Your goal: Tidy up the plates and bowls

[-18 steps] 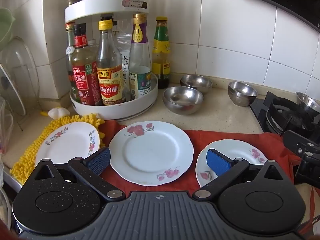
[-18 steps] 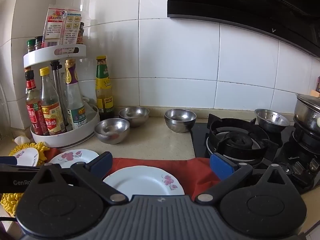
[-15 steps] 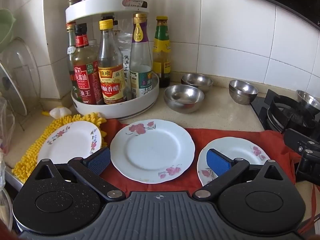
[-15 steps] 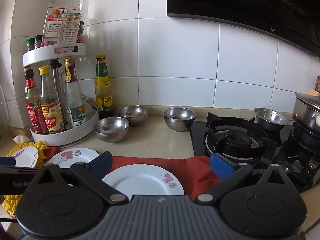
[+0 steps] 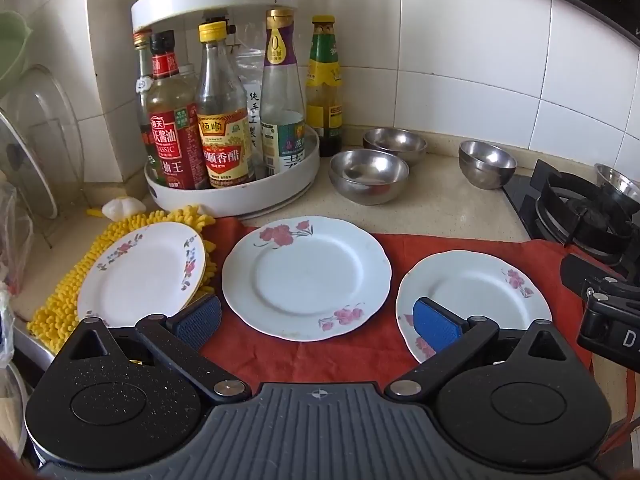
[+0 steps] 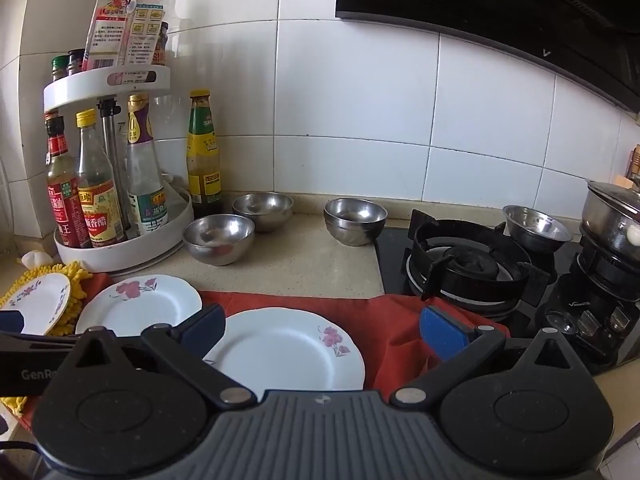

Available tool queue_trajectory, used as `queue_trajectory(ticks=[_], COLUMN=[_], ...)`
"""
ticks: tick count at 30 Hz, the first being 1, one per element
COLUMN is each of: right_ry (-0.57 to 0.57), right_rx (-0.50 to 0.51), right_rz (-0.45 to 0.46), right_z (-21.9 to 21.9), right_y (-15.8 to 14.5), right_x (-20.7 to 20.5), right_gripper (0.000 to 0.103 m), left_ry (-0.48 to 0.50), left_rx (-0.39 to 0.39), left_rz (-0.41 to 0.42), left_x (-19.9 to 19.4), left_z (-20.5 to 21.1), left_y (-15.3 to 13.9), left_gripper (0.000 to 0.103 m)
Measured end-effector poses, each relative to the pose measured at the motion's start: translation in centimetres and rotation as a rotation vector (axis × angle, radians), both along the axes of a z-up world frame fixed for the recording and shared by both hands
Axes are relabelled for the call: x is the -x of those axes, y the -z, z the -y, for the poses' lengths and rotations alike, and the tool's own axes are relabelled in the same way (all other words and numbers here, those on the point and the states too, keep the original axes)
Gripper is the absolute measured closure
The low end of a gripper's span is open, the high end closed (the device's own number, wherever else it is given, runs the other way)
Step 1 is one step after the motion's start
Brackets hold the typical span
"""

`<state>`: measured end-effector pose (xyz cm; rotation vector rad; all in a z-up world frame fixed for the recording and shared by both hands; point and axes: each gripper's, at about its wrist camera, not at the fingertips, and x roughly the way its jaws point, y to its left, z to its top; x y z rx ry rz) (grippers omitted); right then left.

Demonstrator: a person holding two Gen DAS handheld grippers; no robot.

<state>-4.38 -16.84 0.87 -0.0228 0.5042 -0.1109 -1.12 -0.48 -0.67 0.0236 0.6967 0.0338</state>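
**Both grippers empty, nothing stacked yet: risks ahead**

Left gripper (image 5: 316,322) and right gripper (image 6: 322,330): jaws spread wide, nothing between the pads. Both hover above the near edge of the counter.

Where things are:
- Three flowered plates in a row. Left plate (image 5: 142,276) sits on the yellow chenille mat (image 5: 60,312); middle plate (image 5: 306,276) and right plate (image 5: 474,300) lie on the red cloth (image 5: 304,356).
- Four steel bowls: front bowl (image 5: 368,176), one just behind it (image 5: 395,146), a third (image 5: 487,163) near the stove (image 6: 468,268), a fourth (image 6: 536,227) on the stove surface behind the burner.

What could go wrong, my read:
- Plates lie flat, rims low. Getting a finger under one likely drags the cloth or mat and shifts its neighbours.
- Thin glazed rim in a two-finger pinch: a shallow grip probably lets the plate tilt or slip out.
- Left plate may rock on the soft mat when pushed.
- Steel bowls are smooth and rounded; a pinch on the wall can squirt them away, toward the bottle rack (image 5: 232,200).
- Fourth bowl is next to the grate and the pot (image 6: 612,216): tight approach, collision risk.
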Motion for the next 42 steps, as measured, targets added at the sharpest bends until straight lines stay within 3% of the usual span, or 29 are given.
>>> queue_trajectory(ticks=[16,42], right_ry=[0.007,0.016], right_rx=[0.018,0.018], right_rz=[-0.081,-0.114], right_z=[0.0,-0.7], right_y=[1.4,1.9], right_x=[-0.5,-0.8], right_gripper=[0.001,0.001], left_ry=[0.001,0.013], left_rx=[0.003,0.008], left_rz=[-0.051,-0.093], left_x=[0.1,0.0], left_z=[0.0,-0.4], left_y=[1.4,2.3], left_gripper=[0.0,0.0])
